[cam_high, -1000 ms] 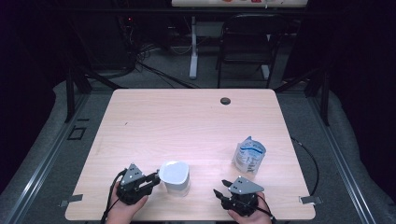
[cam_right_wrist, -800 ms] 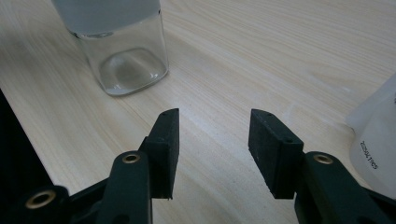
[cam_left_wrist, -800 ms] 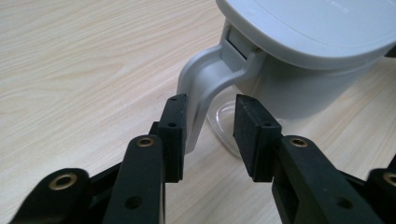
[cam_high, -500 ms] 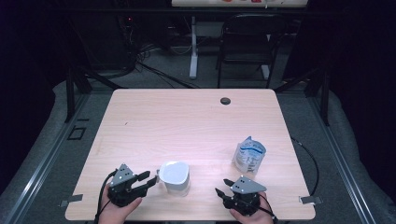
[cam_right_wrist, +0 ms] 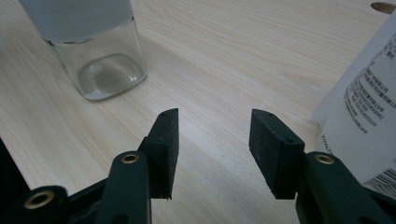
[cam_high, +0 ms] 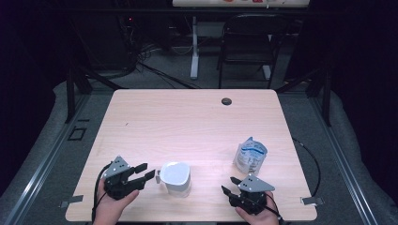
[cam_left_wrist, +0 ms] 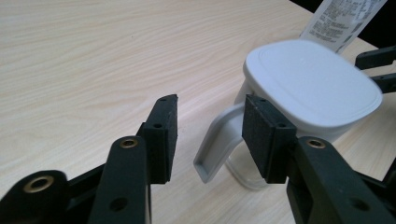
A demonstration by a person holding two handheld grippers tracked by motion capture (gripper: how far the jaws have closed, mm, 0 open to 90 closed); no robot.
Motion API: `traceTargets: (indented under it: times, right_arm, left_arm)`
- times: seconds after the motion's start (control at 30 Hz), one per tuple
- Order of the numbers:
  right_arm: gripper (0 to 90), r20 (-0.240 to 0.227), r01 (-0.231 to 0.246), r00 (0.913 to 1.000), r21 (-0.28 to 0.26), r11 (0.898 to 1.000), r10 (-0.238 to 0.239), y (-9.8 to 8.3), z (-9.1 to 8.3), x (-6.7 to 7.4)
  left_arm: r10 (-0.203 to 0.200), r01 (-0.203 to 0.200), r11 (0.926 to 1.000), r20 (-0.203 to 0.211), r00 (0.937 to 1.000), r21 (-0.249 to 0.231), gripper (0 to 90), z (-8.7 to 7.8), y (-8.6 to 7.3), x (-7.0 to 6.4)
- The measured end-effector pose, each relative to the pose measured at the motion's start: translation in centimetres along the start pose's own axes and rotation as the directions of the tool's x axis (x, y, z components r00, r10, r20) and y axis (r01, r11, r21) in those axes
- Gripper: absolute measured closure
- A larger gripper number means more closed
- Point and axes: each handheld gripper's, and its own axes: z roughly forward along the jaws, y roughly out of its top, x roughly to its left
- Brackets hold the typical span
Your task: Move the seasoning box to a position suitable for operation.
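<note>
The left gripper [cam_left_wrist: 210,135] has just been opening its jaws; they stand apart, with the grey handle [cam_left_wrist: 215,144] of the lidded clear jug [cam_high: 176,178] between them, untouched. The jug sits low in the high view, left of centre, on the wooden table [cam_high: 187,122]. The right gripper [cam_right_wrist: 212,149] gapes over bare wood at lower right, the white pouch [cam_high: 250,155] just above it.

table [cam_high: 187,117]: light wood | chair [cam_high: 246,44]: black, behind table
</note>
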Motion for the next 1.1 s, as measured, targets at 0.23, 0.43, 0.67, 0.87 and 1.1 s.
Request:
traceTargets:
  times: [0.23, 0.43, 0.67, 0.87, 1.1]
  right_arm:
    - [52.8, 0.008, -0.021, 0.9998, 0.006, 1.0, 0.021, -0.1, -0.1, -0.2]
    - [52.7, 0.018, -0.029, 0.9994, 0.0, 1.0, 0.029, -0.1, -0.3, -0.5]
    - [52.8, 0.018, -0.018, 0.9997, 0.003, 1.0, 0.018, -0.1, -0.4, -0.6]
    - [52.8, 0.024, -0.011, 0.9996, -0.001, 1.0, 0.011, -0.1, -0.6, -0.7]
    - [53.6, 0.02, -0.019, 0.9996, 0.0, 1.0, 0.019, 0.0, -0.7, -1.0]
  left_arm:
    - [0.062, -0.062, 0.998, 0.026, 0.9977, 0.004, 69.9, -0.1, 3.4, -0.9]
    - [0.08, -0.08, 0.9968, 0.048, 0.9956, -0.005, 75.8, -0.2, 4.7, -1.2]
    - [0.078, -0.078, 0.9969, 0.059, 0.9952, 0.007, 81.2, -0.4, 4.5, -1.4]
    - [0.124, -0.128, 0.9903, 0.074, 0.9895, 0.054, 90.0, 0.2, 4.0, -2.3]
    - [0.158, -0.165, 0.9838, 0.094, 0.9829, 0.069, 90.0, 0.5, 4.1, -3.1]
